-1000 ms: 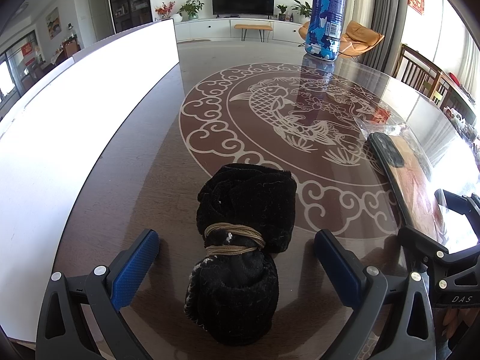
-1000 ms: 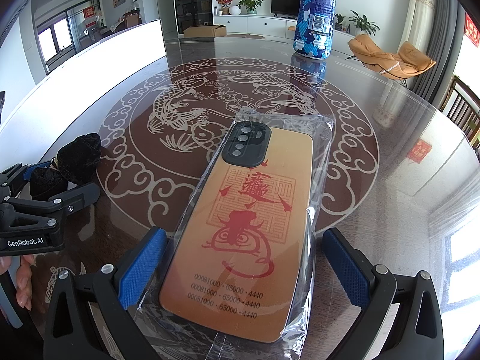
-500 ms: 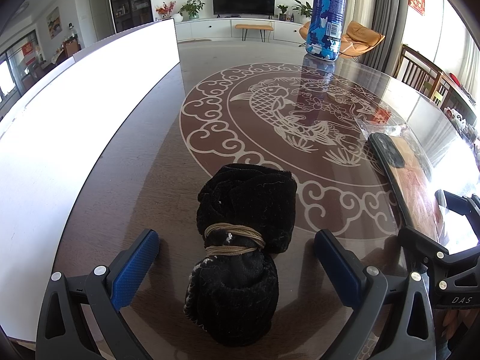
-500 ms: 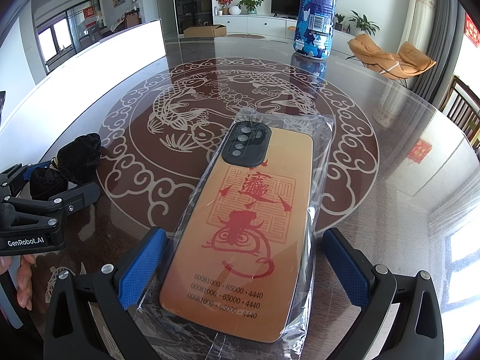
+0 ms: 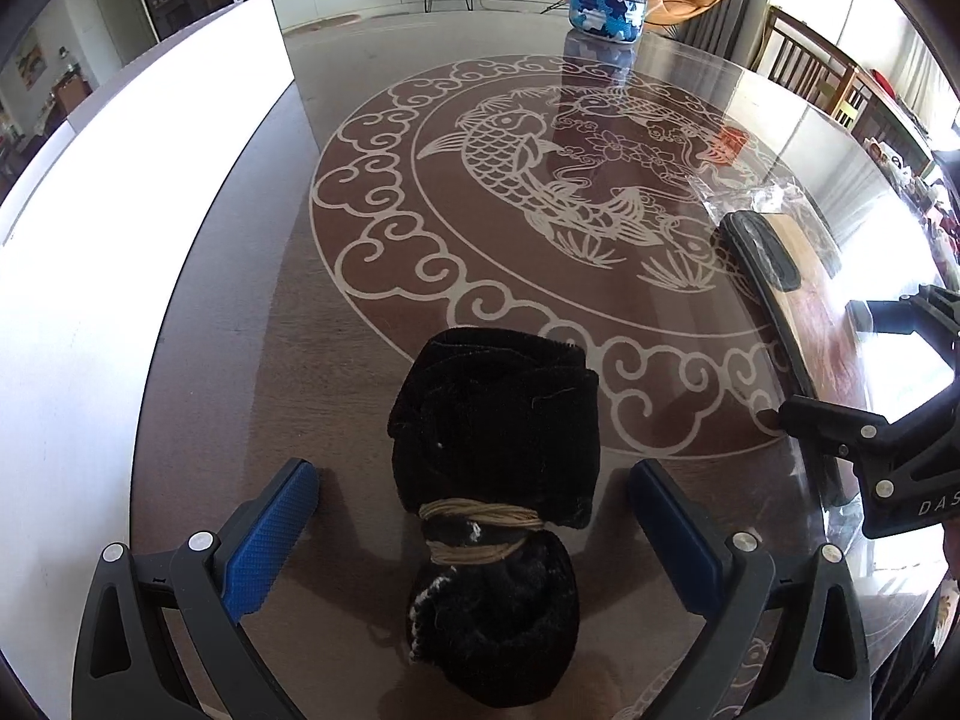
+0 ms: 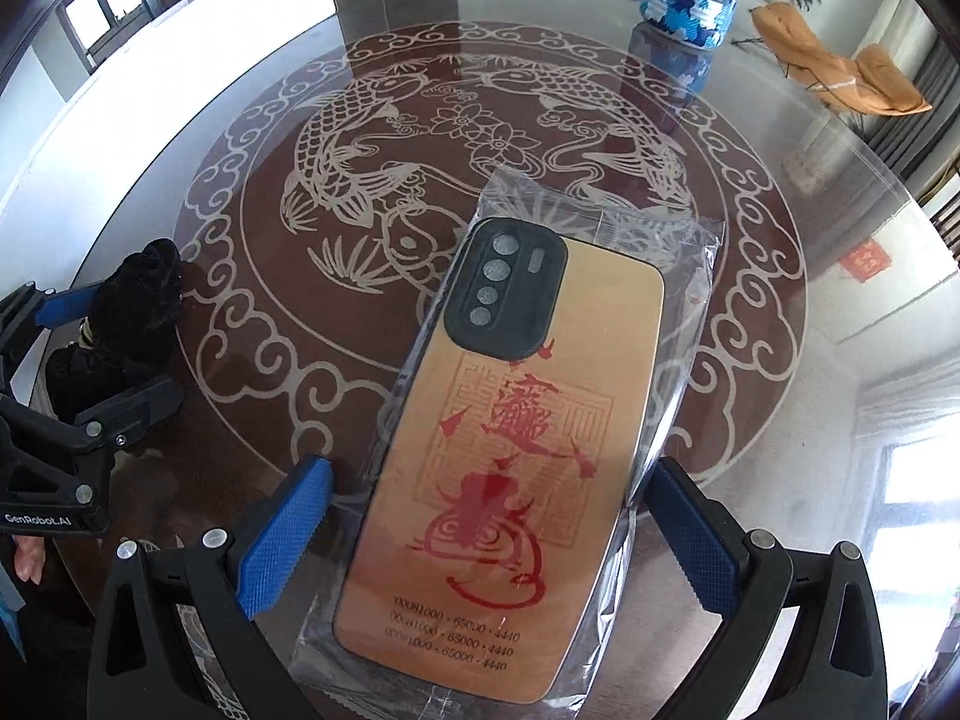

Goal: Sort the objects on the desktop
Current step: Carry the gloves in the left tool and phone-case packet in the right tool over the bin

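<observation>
Cloth bundle, black and tied with twine, lies on the tabletop near its front edge, between the left gripper's wide-apart fingers, touching neither. In the right wrist view, a bagged phone case lies between the right gripper's equally spread fingers, its plastic bag just beside both pads.

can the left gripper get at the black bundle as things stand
Probably yes. The left gripper is open, with the black cloth bundle lying between its fingers on the table, nothing in the way. The phone case sits off to the right.
</observation>
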A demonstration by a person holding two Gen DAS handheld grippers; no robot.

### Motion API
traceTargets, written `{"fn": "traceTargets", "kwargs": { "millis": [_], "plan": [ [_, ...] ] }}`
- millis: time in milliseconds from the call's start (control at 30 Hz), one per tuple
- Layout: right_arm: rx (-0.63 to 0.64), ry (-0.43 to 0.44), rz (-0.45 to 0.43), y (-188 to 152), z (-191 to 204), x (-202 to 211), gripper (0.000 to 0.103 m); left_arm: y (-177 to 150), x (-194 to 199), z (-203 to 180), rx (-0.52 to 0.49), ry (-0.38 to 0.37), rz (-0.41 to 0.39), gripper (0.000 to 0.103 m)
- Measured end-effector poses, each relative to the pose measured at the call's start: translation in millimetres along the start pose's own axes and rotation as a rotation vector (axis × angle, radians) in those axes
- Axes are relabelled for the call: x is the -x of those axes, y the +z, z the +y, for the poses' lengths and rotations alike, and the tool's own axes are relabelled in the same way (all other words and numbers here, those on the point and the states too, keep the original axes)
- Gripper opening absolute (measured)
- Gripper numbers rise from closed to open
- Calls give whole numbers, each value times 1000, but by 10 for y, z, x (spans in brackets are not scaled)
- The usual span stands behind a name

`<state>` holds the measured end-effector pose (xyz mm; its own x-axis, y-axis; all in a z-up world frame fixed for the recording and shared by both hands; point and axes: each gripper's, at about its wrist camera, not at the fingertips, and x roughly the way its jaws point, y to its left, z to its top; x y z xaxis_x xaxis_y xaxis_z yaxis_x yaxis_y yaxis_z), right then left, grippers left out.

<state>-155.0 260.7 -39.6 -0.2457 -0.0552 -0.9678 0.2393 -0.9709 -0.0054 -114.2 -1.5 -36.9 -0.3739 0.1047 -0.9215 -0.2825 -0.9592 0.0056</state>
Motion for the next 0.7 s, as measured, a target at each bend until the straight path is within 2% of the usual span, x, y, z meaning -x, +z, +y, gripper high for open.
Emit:
{"fn": "traceTargets", "kwargs": {
  "millis": [33, 67, 100, 133, 267, 433, 567, 700],
  "plan": [
    [-2, 3, 15, -4, -16, 0, 103, 5, 29, -8, -13, -6, -18, 87],
    [-4, 2, 14, -11, -29, 11, 102, 12, 77, -17, -26, -12, -43, 61],
    [-5, 0, 5, -23, -45, 37, 97, 24, 115, -16, -35, -15, -55, 46],
    [-4, 1, -9, -29, -64, 83, 83, 35, 128, -2, -32, -17, -54, 35],
    [10, 5, -15, -83, -118, 194, 80, 5, 263, 83, 7, -36, -104, 34],
    [-9, 45, -77, -67, -170, 530, 79, -1, 713, 240, 29, -48, -208, 34],
    [26, 48, -123, 178, 37, 861, 79, 44, 1066, 491, 63, -62, -259, 34],
    [53, 84, -187, 448, 241, 1199, 79, 57, 1422, 901, 108, -49, -308, 34]
  ]
}}
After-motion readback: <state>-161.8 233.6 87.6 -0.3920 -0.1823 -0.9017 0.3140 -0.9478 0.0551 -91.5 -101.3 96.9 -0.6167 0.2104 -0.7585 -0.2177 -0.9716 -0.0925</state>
